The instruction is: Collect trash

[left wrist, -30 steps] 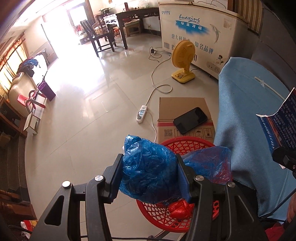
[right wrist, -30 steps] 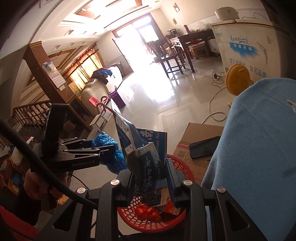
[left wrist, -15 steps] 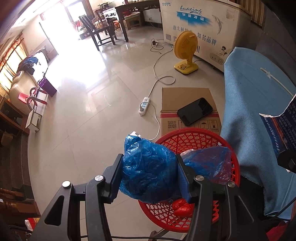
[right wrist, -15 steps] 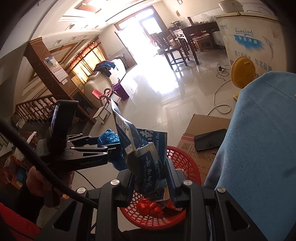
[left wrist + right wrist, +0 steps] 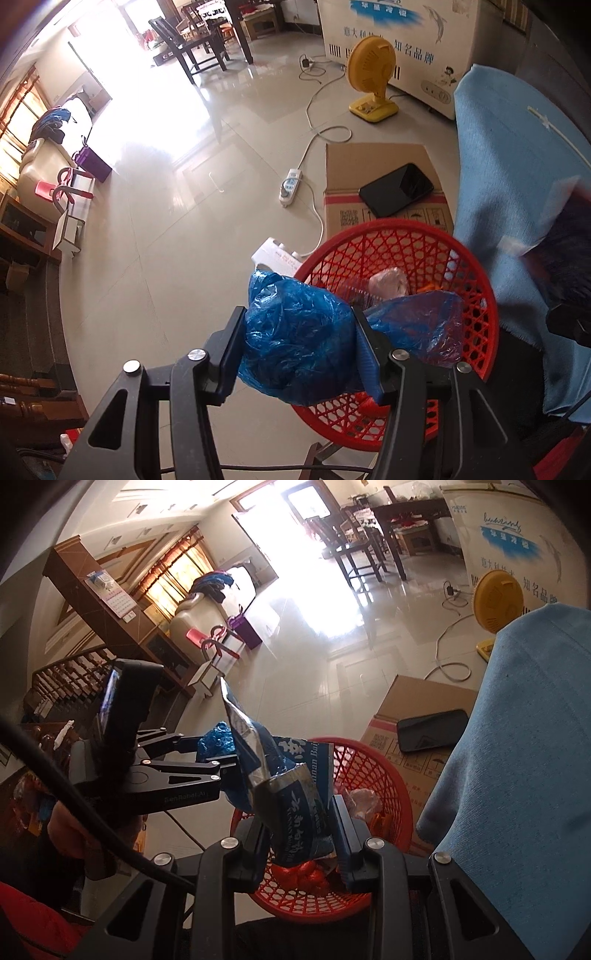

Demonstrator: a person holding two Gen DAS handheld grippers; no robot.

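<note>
My left gripper [image 5: 299, 332] is shut on a crumpled blue plastic bag [image 5: 295, 332] and holds it over the near left rim of a red mesh basket [image 5: 476, 295]. The bag's tail hangs over the basket. The basket holds a pale wad [image 5: 388, 282] and red trash. My right gripper [image 5: 299, 830] is shut on a dark blue snack wrapper [image 5: 295, 812] and holds it above the red mesh basket [image 5: 376, 771]. The left gripper [image 5: 221, 764] with the blue bag [image 5: 218, 740] shows to the left in the right wrist view.
A blue cloth [image 5: 517, 177] covers furniture at the right. A flat cardboard box [image 5: 380, 184] with a black phone [image 5: 397, 188] lies behind the basket. A power strip [image 5: 291, 186] and cord, a yellow fan [image 5: 373, 74] and a white freezer [image 5: 399, 33] stand farther back.
Both grippers have moved forward over the basket with their loads still held. More of the basket's inside shows now. The wrapper in the left wrist view is blurred by motion.
</note>
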